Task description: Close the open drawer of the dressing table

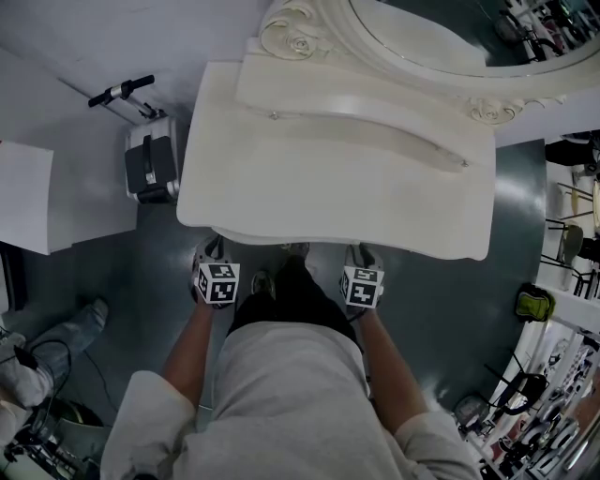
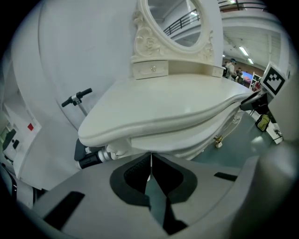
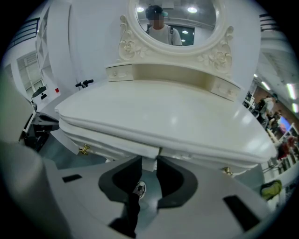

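The cream dressing table (image 1: 281,178) with its oval mirror (image 1: 422,28) fills the upper head view. Both grippers point down under its front edge. My left gripper (image 1: 208,251) sits near the front left; in the left gripper view its jaws (image 2: 150,169) are shut with only a hairline slit. My right gripper (image 1: 362,253) is at the front right. Its jaws (image 3: 149,173) stand apart, and a white piece of the drawer front (image 3: 148,163) shows in the gap; contact cannot be told. A seam (image 3: 159,151) splits the front, with the left part standing slightly proud.
Brass pulls (image 3: 84,149) (image 3: 227,171) hang on the front. A black case (image 1: 150,167) with a handlebar (image 1: 122,91) stands left of the table, beside a white box (image 1: 23,192). Another person's leg (image 1: 75,328) is at the left. Racks and a yellow-green bag (image 1: 534,303) line the right.
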Demonstrator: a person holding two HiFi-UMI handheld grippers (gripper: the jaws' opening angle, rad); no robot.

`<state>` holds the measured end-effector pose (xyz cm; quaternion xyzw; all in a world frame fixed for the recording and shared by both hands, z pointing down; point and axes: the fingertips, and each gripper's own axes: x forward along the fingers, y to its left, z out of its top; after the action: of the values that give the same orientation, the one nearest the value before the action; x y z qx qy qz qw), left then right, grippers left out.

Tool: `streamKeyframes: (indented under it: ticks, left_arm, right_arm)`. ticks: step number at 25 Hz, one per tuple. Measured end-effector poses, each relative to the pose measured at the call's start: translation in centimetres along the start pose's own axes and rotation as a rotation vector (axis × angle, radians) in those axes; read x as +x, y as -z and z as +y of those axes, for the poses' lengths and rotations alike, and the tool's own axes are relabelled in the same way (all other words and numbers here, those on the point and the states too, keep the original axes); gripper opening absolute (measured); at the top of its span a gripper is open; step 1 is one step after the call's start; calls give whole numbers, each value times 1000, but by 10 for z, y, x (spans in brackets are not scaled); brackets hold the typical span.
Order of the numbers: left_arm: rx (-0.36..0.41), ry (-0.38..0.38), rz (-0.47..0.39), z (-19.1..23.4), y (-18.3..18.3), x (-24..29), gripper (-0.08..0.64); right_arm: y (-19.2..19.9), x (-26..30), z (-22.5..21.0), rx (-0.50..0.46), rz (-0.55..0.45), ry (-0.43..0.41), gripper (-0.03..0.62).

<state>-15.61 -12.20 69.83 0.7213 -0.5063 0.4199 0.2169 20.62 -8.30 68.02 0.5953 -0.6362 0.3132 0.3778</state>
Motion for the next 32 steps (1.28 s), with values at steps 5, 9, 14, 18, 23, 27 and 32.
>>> streamKeyframes:
  ticks: [5,9,14,18,23,27,32]
  left_arm:
    - [-15,-6,-5,1,-2,2,14]
    - [-59,3,-11,2,-5,7,12]
    - [-93,13,-11,-2,-5,12,12]
    - [-98,14,-13,-2,-7,16,12]
    - [-122,13,-12,-2,-6,20,11]
    - [-167,20,-31,-4,-9,25,9]
    - [-195,25,-32,-3,-15,28,8]
  right_arm:
    - [-2,2,-3,-1,-8,6,86]
    - [-7,4,-5,0,-31,10,86]
    - [-10,7,-7,20,-69,7,86]
    - [-12,9,-8,41,-94,8,83]
    - [-11,12,-9,38,-100,5,64]
    - [-11,15,-10,31,-105,-11,47]
    - [-13,18,-2,8,-112,-31,38]
